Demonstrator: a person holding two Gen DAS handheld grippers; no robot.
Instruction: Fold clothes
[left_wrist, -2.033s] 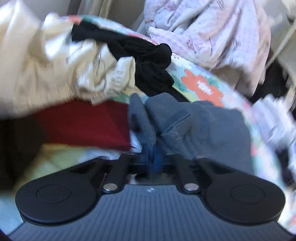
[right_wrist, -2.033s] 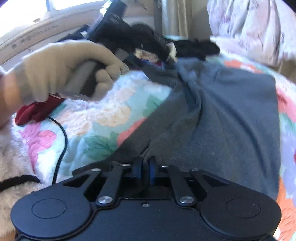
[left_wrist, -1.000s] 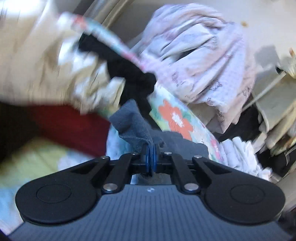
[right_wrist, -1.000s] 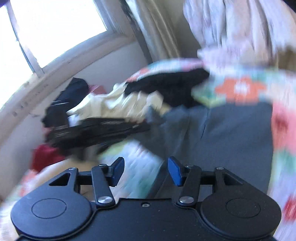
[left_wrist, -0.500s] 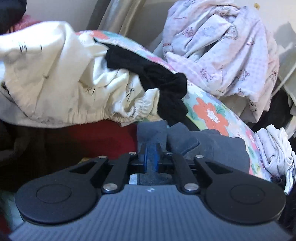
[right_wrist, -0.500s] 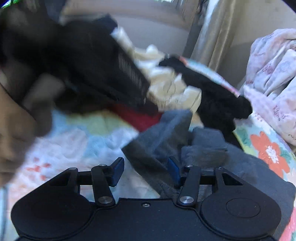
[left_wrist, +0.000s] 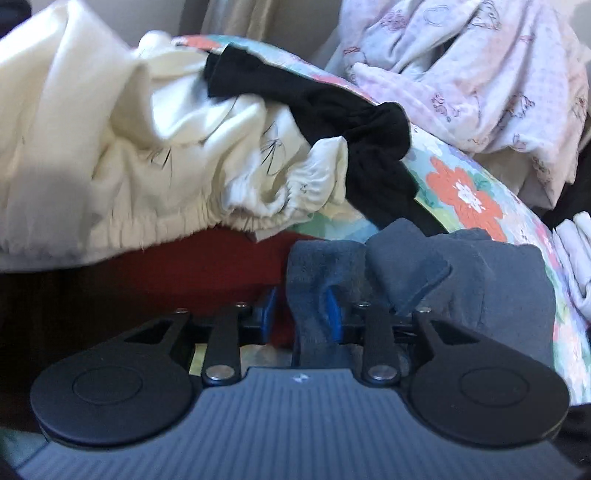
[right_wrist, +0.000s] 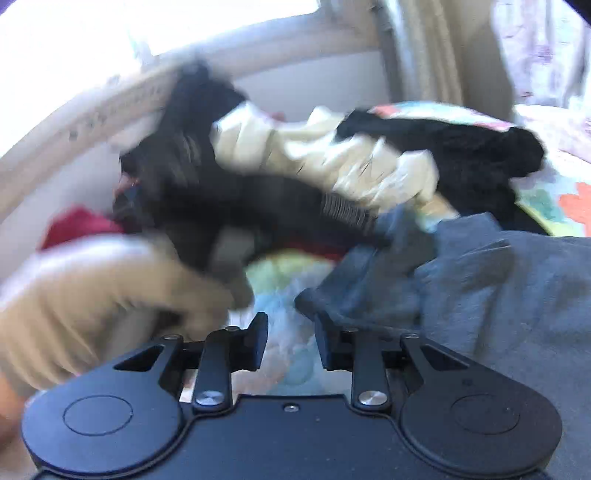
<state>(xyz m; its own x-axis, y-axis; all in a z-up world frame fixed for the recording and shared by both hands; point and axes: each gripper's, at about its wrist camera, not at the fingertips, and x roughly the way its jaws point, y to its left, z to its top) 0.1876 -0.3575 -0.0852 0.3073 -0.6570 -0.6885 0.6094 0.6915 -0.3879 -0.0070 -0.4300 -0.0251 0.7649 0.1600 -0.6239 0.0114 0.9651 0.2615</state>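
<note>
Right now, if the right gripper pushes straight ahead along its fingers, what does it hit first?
Probably the folded edge of the grey garment, just ahead of the closing right gripper; nothing lies between its fingers yet. Blur makes depth uncertain.

left tool (left_wrist: 300, 308) opening, grey garment (left_wrist: 461, 284) released | right tool (right_wrist: 289, 338) closing

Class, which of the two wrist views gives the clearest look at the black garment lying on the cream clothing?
The left wrist view: the black garment is sharp, draped from the cream clothing onto the floral quilt. The right wrist view shows it too, but smeared by motion blur.
</note>
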